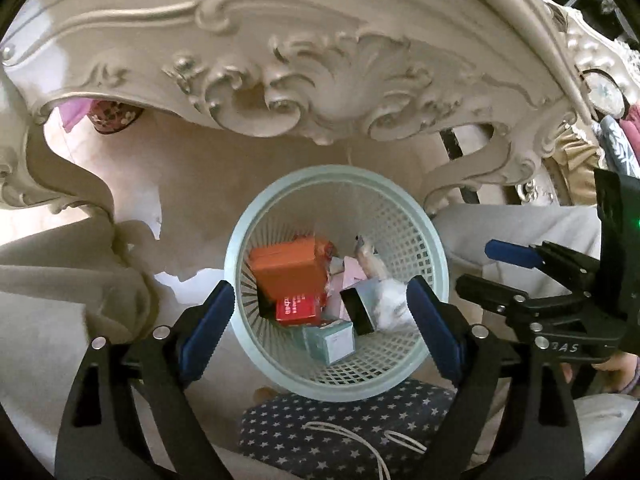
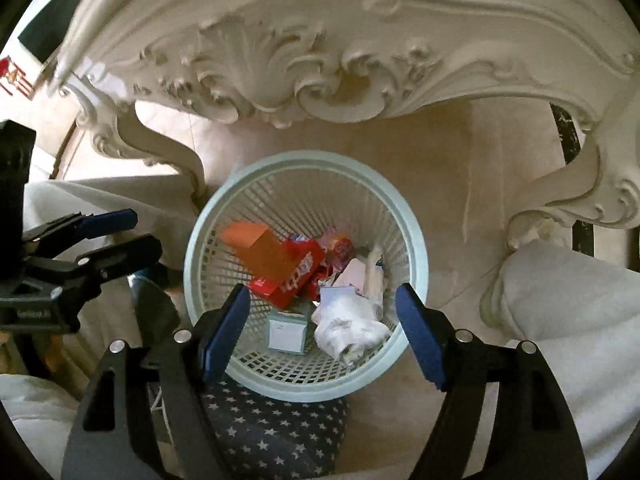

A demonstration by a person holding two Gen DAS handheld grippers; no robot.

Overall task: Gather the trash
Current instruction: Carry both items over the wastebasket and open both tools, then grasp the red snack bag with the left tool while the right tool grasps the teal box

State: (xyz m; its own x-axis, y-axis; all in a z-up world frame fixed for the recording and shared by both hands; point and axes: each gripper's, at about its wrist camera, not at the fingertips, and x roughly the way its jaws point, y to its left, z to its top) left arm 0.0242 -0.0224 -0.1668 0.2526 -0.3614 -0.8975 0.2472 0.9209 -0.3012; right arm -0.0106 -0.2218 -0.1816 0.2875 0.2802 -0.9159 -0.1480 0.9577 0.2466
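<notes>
A pale green mesh wastebasket [image 1: 424,240] stands on the floor below both grippers; it also shows in the right wrist view [image 2: 404,216]. Inside lie an orange box [image 1: 286,270], a red packet [image 1: 298,310], a small teal-and-white box [image 1: 332,340] and crumpled white paper [image 2: 352,326]. My left gripper [image 1: 320,320] is open and empty above the basket. My right gripper [image 2: 322,328] is open and empty above it too. The right gripper also shows at the right edge of the left wrist view [image 1: 496,272]. The left gripper shows at the left of the right wrist view [image 2: 140,232].
An ornate cream carved table [image 1: 280,80] arches over the far side of the basket, with curved legs [image 2: 576,200] on both sides. A dark star-patterned cushion [image 1: 320,432] lies just in front of the basket. The person's light trousers [image 2: 568,300] flank it.
</notes>
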